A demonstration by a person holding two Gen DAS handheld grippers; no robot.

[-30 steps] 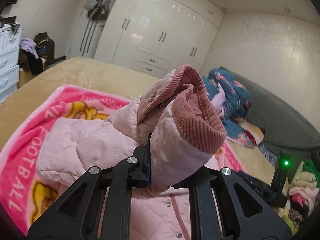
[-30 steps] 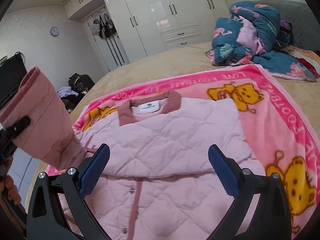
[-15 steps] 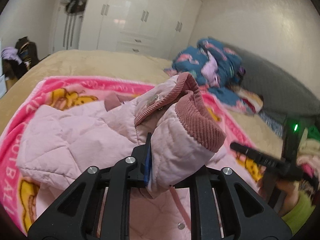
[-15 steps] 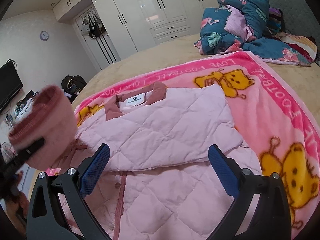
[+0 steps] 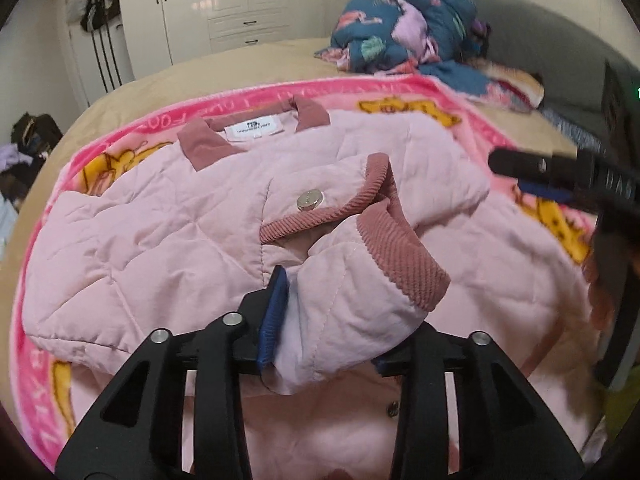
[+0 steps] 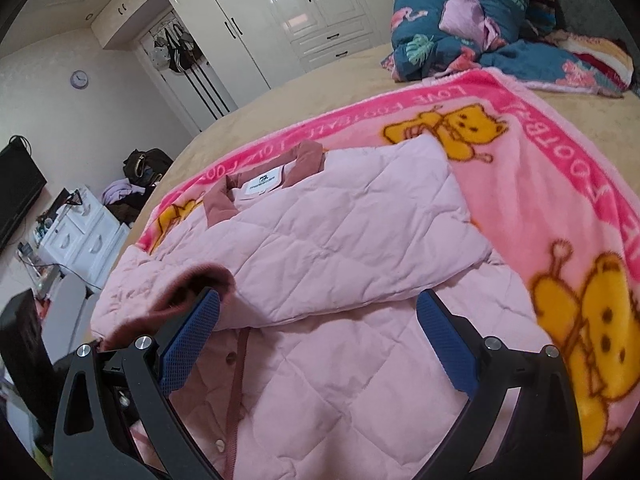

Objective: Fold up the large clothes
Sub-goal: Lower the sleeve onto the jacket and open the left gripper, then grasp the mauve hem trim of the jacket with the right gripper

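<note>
Nearest, the left gripper [image 5: 326, 328] has just been opening; the pink quilted jacket's [image 6: 360, 240] sleeve cuff [image 5: 400, 256] lies loosely between its blue pads. The right gripper [image 6: 316, 340] hovers wide apart, empty, above the jacket front. Lengthwise, the jacket runs from lower frame to collar [image 6: 264, 184] at upper centre, on a pink bear blanket [image 6: 560, 184] with free margin right. Beyond, tan bed [image 6: 320, 92], then white wardrobes [image 6: 280, 12].

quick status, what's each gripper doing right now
Left gripper: jaws have just been opening; jacket sleeve lies between them, released.
Right gripper: open, holding nothing, above the pink jacket.
</note>
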